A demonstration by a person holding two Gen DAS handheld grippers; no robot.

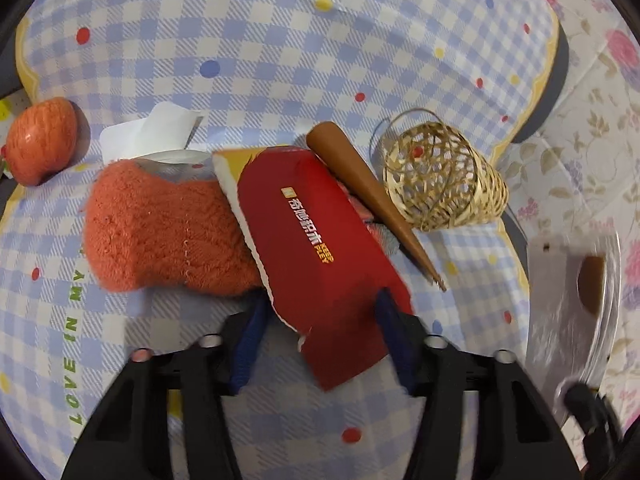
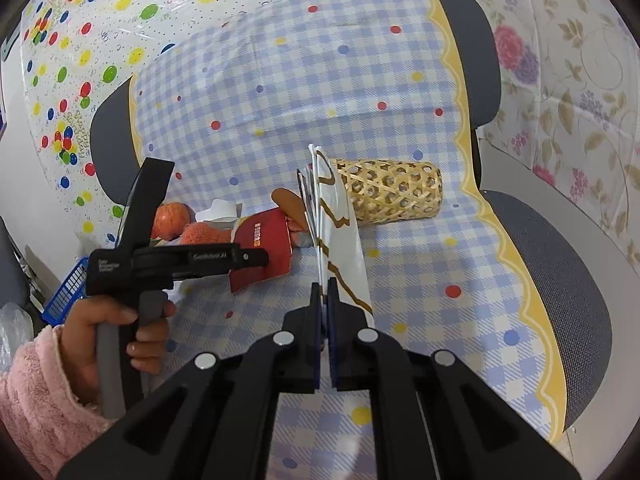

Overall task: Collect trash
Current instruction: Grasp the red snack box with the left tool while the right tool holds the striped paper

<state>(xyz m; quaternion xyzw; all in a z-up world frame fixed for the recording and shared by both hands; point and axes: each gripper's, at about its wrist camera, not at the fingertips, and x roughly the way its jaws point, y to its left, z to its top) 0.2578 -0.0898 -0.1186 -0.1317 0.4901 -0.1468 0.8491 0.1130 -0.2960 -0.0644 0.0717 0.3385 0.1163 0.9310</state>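
A torn red carton (image 1: 316, 256) lies on the checked cloth, over an orange fuzzy sock (image 1: 160, 232). My left gripper (image 1: 320, 316) is open, its blue-padded fingers on either side of the carton's near end. A brown cone (image 1: 372, 196) lies beside the carton. The carton also shows in the right wrist view (image 2: 262, 248). My right gripper (image 2: 325, 292) is shut on a white wrapper with brown lines (image 2: 336, 232), held on edge above the cloth. That wrapper shows as a silvery sheet (image 1: 568, 312) at the right of the left wrist view.
A woven bamboo basket (image 1: 440, 180) lies on its side right of the cone, also in the right wrist view (image 2: 392, 196). A fake apple (image 1: 40, 144) and white paper (image 1: 152, 132) lie at the left. The cloth (image 2: 320, 80) covers a grey chair (image 2: 560, 272).
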